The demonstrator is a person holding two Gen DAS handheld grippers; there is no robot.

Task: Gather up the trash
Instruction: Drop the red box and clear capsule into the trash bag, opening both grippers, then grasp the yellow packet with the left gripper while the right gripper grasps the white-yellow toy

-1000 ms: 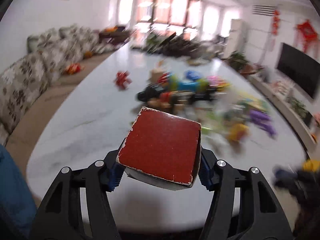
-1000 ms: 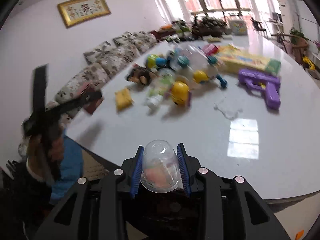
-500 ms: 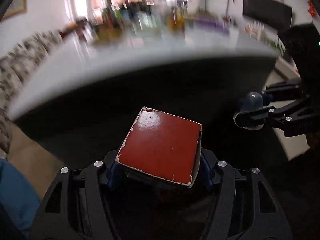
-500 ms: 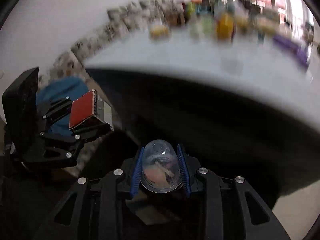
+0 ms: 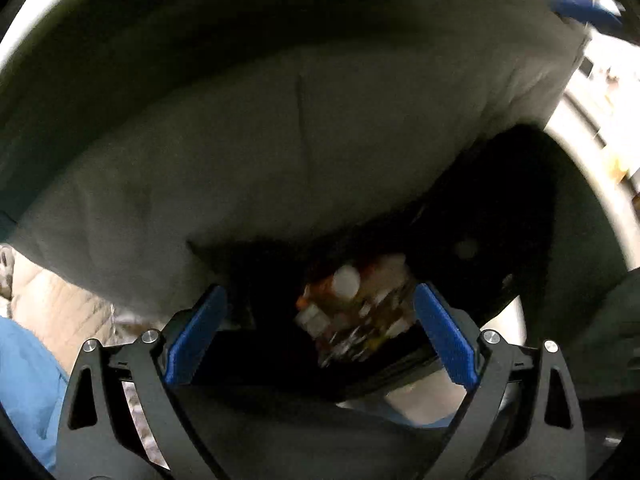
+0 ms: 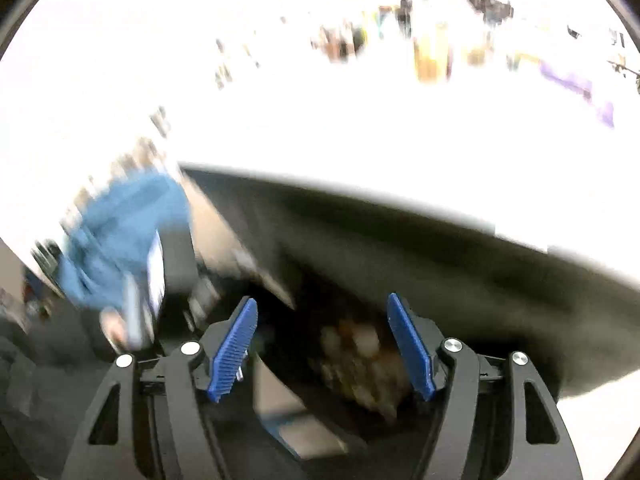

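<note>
Dropping both loads at once, I see the left gripper point(image 5: 320, 332) and the right gripper point(image 6: 324, 344) with jaws that have just been opening, now spread wide with nothing pressed between the blue pads. A second ago the left held a red-topped box and the right a clear domed cup; neither shows in the jaws now. Below both sits a blurred heap of trash point(image 5: 356, 312) inside a dark bin point(image 5: 500, 216), so I judge the two pieces released there, though I cannot pick them out. The table's pale edge point(image 6: 400, 196) hangs close above on the far side; open room lies on the near side and to the right.
</note>
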